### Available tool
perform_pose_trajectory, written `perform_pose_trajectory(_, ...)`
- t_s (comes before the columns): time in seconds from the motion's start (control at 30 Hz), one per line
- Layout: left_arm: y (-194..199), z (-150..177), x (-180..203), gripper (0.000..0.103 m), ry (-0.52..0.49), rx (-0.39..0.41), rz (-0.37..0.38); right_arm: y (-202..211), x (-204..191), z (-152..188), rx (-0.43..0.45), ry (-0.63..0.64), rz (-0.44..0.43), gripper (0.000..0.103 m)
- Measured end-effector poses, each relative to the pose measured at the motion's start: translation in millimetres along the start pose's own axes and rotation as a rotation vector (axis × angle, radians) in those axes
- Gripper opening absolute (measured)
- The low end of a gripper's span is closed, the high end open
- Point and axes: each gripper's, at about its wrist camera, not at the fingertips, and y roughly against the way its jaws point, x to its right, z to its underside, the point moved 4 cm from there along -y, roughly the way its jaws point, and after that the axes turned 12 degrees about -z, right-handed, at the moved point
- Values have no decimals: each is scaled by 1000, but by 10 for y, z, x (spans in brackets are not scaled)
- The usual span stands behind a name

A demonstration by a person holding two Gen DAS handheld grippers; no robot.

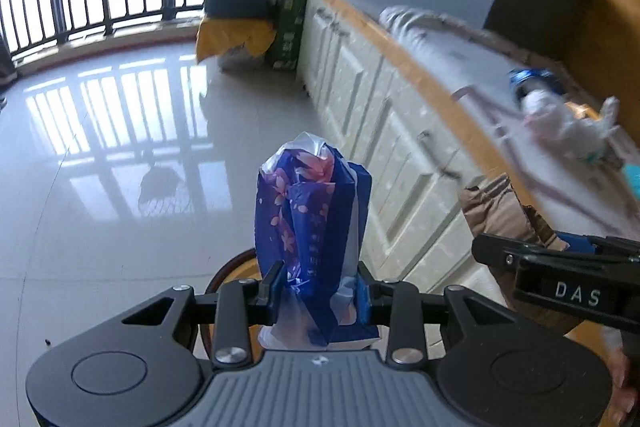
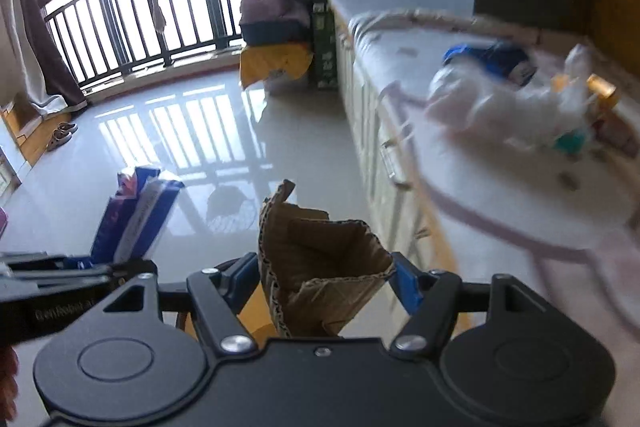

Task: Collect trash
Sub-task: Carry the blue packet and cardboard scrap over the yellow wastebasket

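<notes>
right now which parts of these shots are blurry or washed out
Left wrist view: the countertop clutter smears with motion blur, the blue wrapper stays sharp, the windows blow out white. Right wrist view: the same counter blur, the cardboard crisp, glare on the floor.

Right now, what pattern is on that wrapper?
Pink blossoms on dark blue wrapper; clearest in left wrist view.

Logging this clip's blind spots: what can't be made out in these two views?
- Items on the counter: motion blur in both views; only white crumpled stuff and something blue read.
- Round brown-rimmed thing under the left claw: hidden by the claw and its blue floral wrapper.
- Torn cardboard in the right claw: lower end hidden behind the claw body.
</notes>
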Motion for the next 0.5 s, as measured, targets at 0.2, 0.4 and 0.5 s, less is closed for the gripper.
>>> perform_pose_trajectory(0.2,-565,149,-80,36,19,-76,-23,-689,39,199,-109,-54,-48,71)
perform_pose_trajectory(0.4,-1104,363,-43,36,34,-164,-17,-1241,185,517,-234,-89,-38,71)
perform_pose_trajectory(0.5,-1320,480,-34,36,24,-196,-26,-1469,277,684,-294,-96,-17,71)
